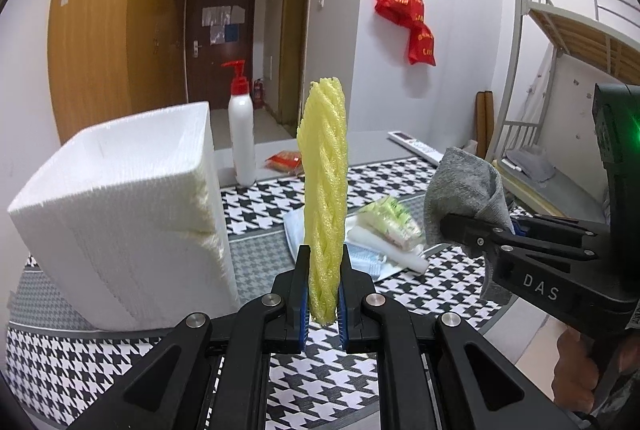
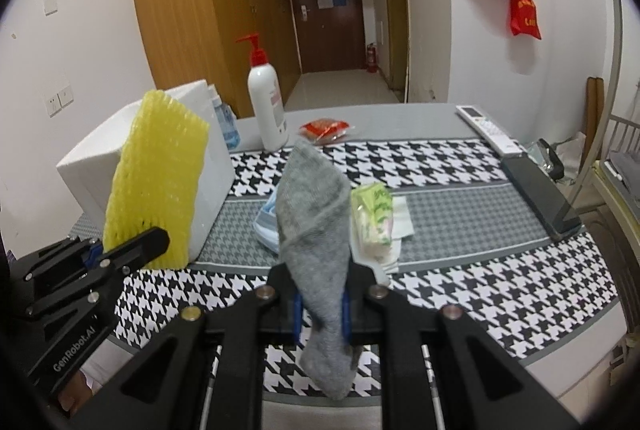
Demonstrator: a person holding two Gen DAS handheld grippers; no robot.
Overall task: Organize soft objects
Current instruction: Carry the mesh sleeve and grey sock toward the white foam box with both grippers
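Observation:
My left gripper (image 1: pixel 323 258) is shut on a yellow foam net sleeve (image 1: pixel 324 170), which stands upright above the houndstooth tablecloth (image 1: pixel 320 390). From the right wrist view the net (image 2: pixel 156 182) hangs in front of the white foam box (image 2: pixel 216 182), with the left gripper (image 2: pixel 132 246) at its lower edge. My right gripper (image 2: pixel 320 278) is shut on a grey sock (image 2: pixel 312 214), lifted off the table with its toe dangling below the jaws. In the left wrist view the sock (image 1: pixel 464 186) and right gripper (image 1: pixel 448 226) are at the right. The foam box (image 1: pixel 120 210) stands open-topped at the left.
A tissue pack (image 2: pixel 374 218) and blue face masks (image 2: pixel 266 222) lie on white paper mid-table. Behind stand a white pump bottle (image 2: pixel 267 102) and a red packet (image 2: pixel 326 129). A remote (image 2: pixel 490 128) and a black slab (image 2: pixel 540 194) lie along the right edge. A bunk bed (image 1: pixel 560 30) is at the right.

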